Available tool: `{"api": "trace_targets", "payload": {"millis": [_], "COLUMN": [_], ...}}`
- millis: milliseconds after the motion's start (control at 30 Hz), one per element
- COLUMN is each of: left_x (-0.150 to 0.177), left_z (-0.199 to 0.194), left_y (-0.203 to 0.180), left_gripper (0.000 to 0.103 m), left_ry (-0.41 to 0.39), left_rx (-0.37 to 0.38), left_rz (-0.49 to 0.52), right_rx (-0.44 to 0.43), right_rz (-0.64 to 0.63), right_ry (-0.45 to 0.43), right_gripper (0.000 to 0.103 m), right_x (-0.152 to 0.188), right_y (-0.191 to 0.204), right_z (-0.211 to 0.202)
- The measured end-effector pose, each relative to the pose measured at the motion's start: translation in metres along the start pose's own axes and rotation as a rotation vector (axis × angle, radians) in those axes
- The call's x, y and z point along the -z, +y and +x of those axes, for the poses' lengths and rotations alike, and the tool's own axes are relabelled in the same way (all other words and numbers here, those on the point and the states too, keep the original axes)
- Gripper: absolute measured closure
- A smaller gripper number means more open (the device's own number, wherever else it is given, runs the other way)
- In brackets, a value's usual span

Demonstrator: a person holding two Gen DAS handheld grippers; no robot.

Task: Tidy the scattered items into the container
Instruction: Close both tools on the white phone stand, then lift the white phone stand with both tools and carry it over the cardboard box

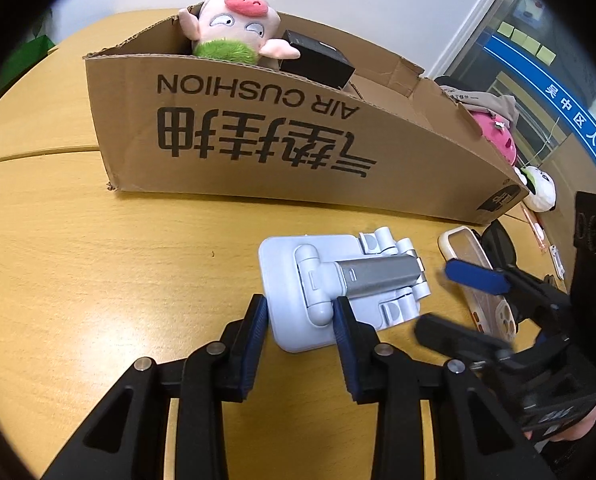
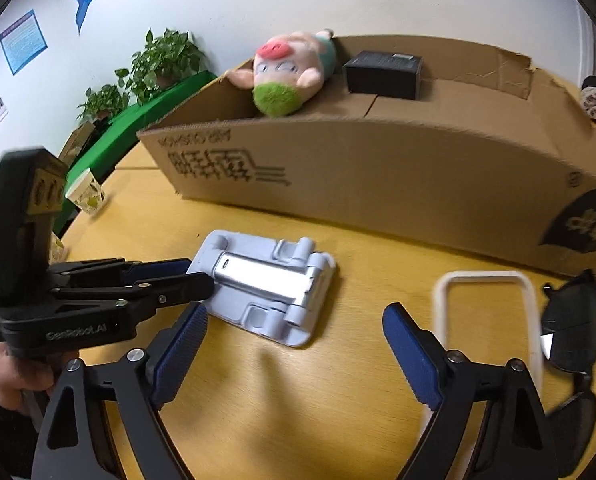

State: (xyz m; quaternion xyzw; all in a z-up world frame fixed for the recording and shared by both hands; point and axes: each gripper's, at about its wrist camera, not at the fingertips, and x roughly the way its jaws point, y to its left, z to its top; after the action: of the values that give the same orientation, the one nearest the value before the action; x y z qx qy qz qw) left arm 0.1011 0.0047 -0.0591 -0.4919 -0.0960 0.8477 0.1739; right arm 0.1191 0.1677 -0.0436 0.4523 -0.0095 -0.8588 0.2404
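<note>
Because the cardboard box (image 1: 298, 140) stood just behind, you clamped your left gripper (image 1: 300, 322) on the phone stand (image 1: 338, 280) lying on the table (image 1: 98, 280), while your right gripper (image 2: 294, 348) hovered wide near the phone case (image 2: 486, 308).

Folded pale-blue phone stand (image 1: 330, 292) lies flat on table, clamped at its near end. Clear phone case (image 2: 486, 312) and black sunglasses (image 2: 574, 320) lie beside it. Cardboard box (image 1: 282, 136) sits behind.

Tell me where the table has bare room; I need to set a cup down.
Bare wood lies left of the phone stand, in front of the cardboard box. Right of the stand it is crowded: phone case and sunglasses lie close together near the box's right end.
</note>
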Motion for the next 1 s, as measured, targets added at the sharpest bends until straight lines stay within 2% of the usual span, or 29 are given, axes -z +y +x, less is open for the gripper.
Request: {"api": "trace_targets", "payload": {"millis": [67,133,167,200,667,1000], "left_x": [0.0,0.001,0.0,0.0,-0.001,-0.027], "left_z": [0.0,0.0,0.0,0.0,-0.011,-0.051], "left_y": [0.0,0.0,-0.001,-0.001,-0.011,-0.044], "left_gripper": [0.07,0.07,0.07,0.07,0.071,0.071], "left_ry": [-0.003,-0.003,-0.004,-0.004,-0.035,-0.156], "left_rx": [0.0,0.0,-0.004,-0.007,-0.009,0.001], "left_rz": [0.0,0.003,0.006,0.008,0.029,0.092], "right_rx": [0.009,0.048,0.047,0.036,0.078,0.096], "right_rz": [-0.01,-0.036,-0.041,-0.038,-0.054,-0.068], "right_ry": [0.017,-0.006,-0.013,-0.016,-0.067,-0.198], "right_gripper": [0.025,0.039,0.048,0.052,0.055,0.055], "right_x": [0.002,0.005,0.006,0.006,0.007,-0.011], "right_y": [0.003,0.008,0.01,0.011,0.017,0.015], "right_z": [0.009,0.012,0.012,0.011,-0.002,-0.05]}}
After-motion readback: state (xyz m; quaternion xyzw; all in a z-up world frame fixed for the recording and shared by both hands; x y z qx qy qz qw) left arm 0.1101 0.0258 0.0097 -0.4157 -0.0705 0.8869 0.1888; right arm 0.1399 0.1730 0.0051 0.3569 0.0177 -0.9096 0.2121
